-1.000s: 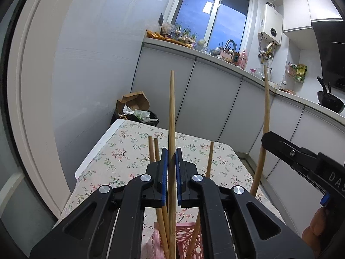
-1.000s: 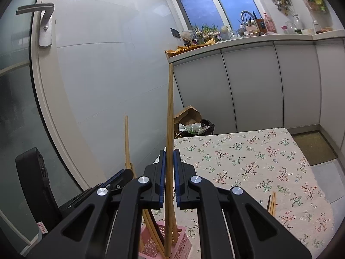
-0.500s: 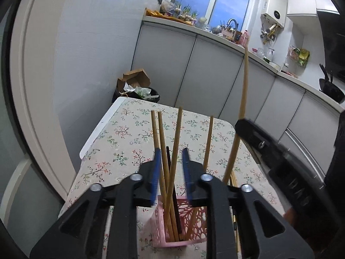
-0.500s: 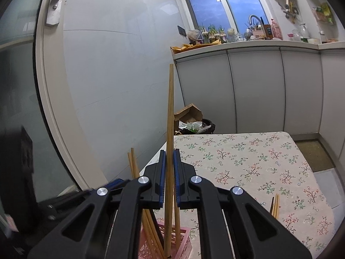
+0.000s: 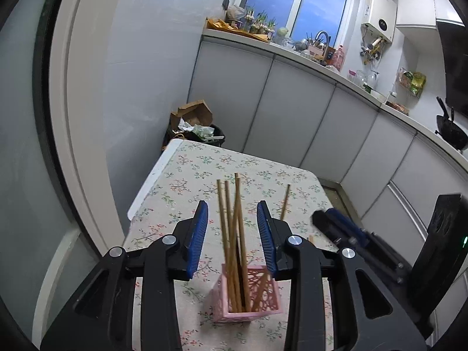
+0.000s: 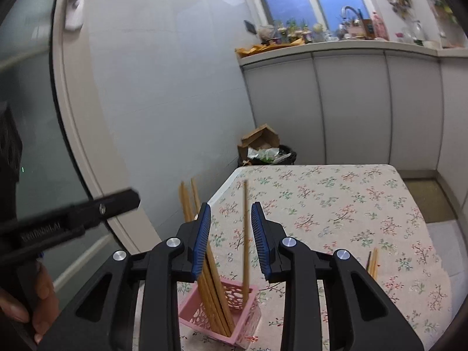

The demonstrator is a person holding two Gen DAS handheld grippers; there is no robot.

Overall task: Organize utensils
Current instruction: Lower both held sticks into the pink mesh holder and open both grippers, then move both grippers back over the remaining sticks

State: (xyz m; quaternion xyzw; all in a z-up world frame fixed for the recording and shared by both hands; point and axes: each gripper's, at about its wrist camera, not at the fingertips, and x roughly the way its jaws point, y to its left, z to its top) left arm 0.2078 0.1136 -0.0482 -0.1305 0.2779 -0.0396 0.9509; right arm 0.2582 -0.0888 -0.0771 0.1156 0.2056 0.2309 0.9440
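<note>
A pink lattice holder (image 5: 248,298) stands on the floral tablecloth (image 5: 204,175) with several wooden chopsticks (image 5: 234,234) upright in it. My left gripper (image 5: 232,234) is open above the holder, and the chopsticks rise free between its jaws. In the right wrist view the holder (image 6: 219,313) sits below my right gripper (image 6: 231,234), which is open. One chopstick (image 6: 245,234) stands loose between its jaws, its foot in the holder. The right gripper also shows in the left wrist view (image 5: 345,228).
More chopsticks (image 6: 373,266) lie on the tablecloth to the right of the holder. A bin with cardboard (image 5: 194,125) stands beyond the table's far edge. White kitchen cabinets (image 5: 292,111) run along the back. A door frame (image 6: 76,134) is on the left.
Both grippers have opened and let go of their chopsticks, which now stand in the pink holder. Both grippers have lifted and pulled back.
</note>
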